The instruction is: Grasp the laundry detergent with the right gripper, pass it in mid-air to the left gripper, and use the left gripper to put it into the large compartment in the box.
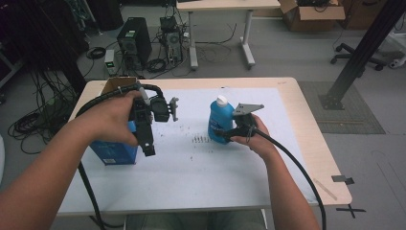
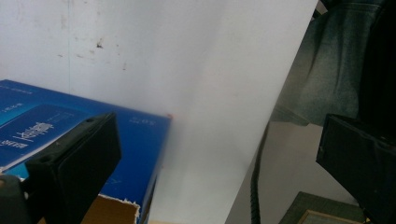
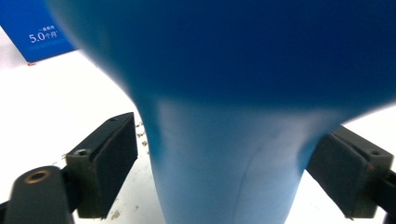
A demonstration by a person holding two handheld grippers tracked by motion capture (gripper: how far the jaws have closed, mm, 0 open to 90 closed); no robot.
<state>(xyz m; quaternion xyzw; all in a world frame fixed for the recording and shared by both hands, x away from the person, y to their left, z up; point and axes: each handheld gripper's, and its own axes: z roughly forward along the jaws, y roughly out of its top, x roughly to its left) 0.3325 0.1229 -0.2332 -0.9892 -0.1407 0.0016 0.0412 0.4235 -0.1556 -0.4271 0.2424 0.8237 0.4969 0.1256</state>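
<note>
Blue bottle (image 1: 219,120) with a white cap (image 1: 221,100) stands upright on the white sheet (image 1: 191,167) covering the table (image 1: 306,129), well to the right of the blue box (image 1: 115,152). Right gripper (image 1: 226,134) comes in level at the bottle's lower body, from the side away from the box. In the right gripper view the bottle (image 3: 224,154) sits between the two black jaws; a gap shows at the left jaw, the right jaw looks close or touching, so no firm pinch yet. Likely reason for the low side approach: a grip below the shoulder keeps the bottle upright when lifted. Left gripper (image 1: 148,143) hangs over the box, pointing down at its near right corner; in the left gripper view its jaws stand spread wide with nothing between them, the box (image 2: 70,126) just under the left jaw. Box top looks torn open (image 2: 116,210), probably ready to receive the bottle; left hand (image 1: 112,117) seems parked there to steady it.
</note>
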